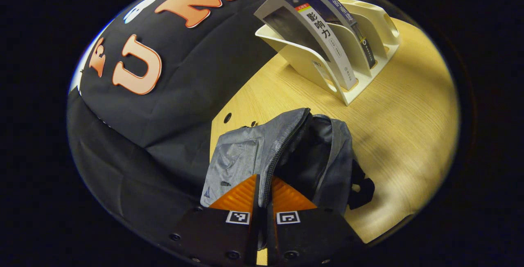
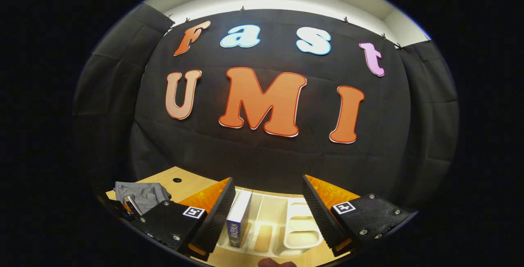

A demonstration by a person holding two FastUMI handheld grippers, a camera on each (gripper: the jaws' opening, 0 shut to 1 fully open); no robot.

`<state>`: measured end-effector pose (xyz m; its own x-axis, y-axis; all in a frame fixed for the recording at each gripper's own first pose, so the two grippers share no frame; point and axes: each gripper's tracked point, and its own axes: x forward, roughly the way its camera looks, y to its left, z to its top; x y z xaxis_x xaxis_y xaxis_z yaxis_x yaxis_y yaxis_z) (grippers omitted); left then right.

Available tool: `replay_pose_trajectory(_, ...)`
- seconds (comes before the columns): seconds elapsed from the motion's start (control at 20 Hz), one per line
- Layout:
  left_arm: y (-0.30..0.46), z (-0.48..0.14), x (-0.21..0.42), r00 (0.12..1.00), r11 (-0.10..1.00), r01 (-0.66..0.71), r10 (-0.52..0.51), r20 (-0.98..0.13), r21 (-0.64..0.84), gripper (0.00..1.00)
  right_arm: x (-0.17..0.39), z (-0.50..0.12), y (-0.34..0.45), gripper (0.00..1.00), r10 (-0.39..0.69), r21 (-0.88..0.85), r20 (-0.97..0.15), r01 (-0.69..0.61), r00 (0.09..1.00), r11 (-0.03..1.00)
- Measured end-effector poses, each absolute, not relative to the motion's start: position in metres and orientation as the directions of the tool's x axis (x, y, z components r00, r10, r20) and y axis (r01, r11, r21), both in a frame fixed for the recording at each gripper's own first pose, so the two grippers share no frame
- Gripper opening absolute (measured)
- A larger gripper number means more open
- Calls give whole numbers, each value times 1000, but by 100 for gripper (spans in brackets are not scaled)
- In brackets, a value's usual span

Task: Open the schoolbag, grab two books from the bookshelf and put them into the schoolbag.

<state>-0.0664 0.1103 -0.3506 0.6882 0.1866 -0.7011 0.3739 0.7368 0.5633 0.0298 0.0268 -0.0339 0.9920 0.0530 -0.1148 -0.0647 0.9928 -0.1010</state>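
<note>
- Left tool [image 1: 263, 195] has its two orange fingers pressed together on the schoolbag's [image 1: 245, 156] zipper edge, pinching the grey fabric.
- Right tool [image 2: 268, 205] stands wide open above the bookshelf [image 2: 299, 226], nothing between its fingers; one book [image 2: 238, 217] stands just beside the left finger, apart from it.
- Hidden: the bag's inside is dark and cannot be made out; its lower end is covered by the left tool. In the right gripper view the bag is cut off by the tool body.
- Count: two books in the left gripper view, the front book [image 1: 323, 46] and a rear book [image 1: 344, 17], leaning in the white rack; one schoolbag; one rack with several slots, some bare.
- Room: bare desk [image 1: 409, 136] lies between bag and rack, which are well apart; the bag sits near the desk's edge by the black cloth.
</note>
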Motion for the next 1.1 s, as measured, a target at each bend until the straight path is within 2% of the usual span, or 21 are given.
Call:
replay_pose_trajectory(0.25,112,-336,-66,617,794,460,36,-786,397,7,47,-47,64,97,39,-142,-197,-67,980,988)
replay_pose_trajectory(0.65,135,-284,-51,557,793,558,-140,-819,244,6,68,-68,97,98,-18,-178,-384,-54,923,983)
replay_pose_trajectory(0.9,155,-242,-32,563,765,600,-196,-803,234,6,79,-77,116,98,-9,-158,-515,-85,857,984)
replay_pose_trajectory(1.1,167,-222,-22,546,757,614,-204,-812,223,6,86,-99,134,98,18,-131,-626,-129,779,983)
